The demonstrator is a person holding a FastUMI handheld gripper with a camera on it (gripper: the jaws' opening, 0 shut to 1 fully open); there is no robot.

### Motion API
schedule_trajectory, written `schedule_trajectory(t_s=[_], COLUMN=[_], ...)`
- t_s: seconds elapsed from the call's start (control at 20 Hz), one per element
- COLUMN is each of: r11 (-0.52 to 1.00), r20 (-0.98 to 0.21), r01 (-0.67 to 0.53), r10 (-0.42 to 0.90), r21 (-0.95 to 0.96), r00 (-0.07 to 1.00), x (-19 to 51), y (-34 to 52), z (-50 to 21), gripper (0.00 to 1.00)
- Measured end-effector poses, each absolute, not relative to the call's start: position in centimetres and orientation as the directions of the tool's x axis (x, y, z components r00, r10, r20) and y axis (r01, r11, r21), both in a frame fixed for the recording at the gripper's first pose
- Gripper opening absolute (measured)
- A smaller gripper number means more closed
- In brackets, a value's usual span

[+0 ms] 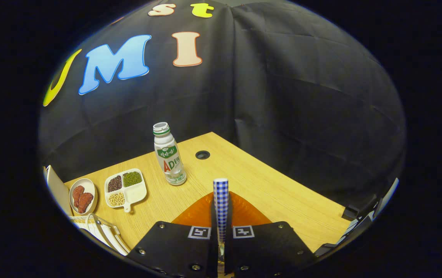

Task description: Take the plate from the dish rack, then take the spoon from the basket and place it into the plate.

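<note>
Fingers (pixel 221 247) are closed tight on the spoon's (pixel 221 204) blue-checked handle, which stands upright between them. Just beyond them lies the orange plate (pixel 244 212) on the wooden table (pixel 282 193), partly hidden under the gripper. Largest risk, I'd say, is the drop itself — released from this height, the spoon could bounce off the plate's rim. The drink bottle (pixel 169 154) stands near and could be knocked, while the divided bean dish (pixel 125 187) and the small meat dish (pixel 83 195) sit well apart.
</note>
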State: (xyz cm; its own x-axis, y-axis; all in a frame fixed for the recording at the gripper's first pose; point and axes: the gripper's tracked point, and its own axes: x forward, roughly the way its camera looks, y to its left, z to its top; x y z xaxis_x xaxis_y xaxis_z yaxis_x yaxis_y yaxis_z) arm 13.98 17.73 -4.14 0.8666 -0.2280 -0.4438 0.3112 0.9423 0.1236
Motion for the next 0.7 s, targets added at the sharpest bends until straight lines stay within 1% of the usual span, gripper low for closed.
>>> schedule_trajectory(t_s=[0.15, 0.4, 0.7], r11=[0.944, 0.958, 0.985], r20=[-0.382, -0.299, -0.261], r01=[0.309, 0.266, 0.137], r10=[-0.244, -0.223, -0.106], r21=[0.119, 0.111, 0.103], r00=[0.891, 0.928, 0.96], x=[12.1, 7.5, 0.5], y=[18.3, 21.2, 27.8], z=[-0.4, 4.7, 7.5], gripper=[0.06, 0.07, 0.06])
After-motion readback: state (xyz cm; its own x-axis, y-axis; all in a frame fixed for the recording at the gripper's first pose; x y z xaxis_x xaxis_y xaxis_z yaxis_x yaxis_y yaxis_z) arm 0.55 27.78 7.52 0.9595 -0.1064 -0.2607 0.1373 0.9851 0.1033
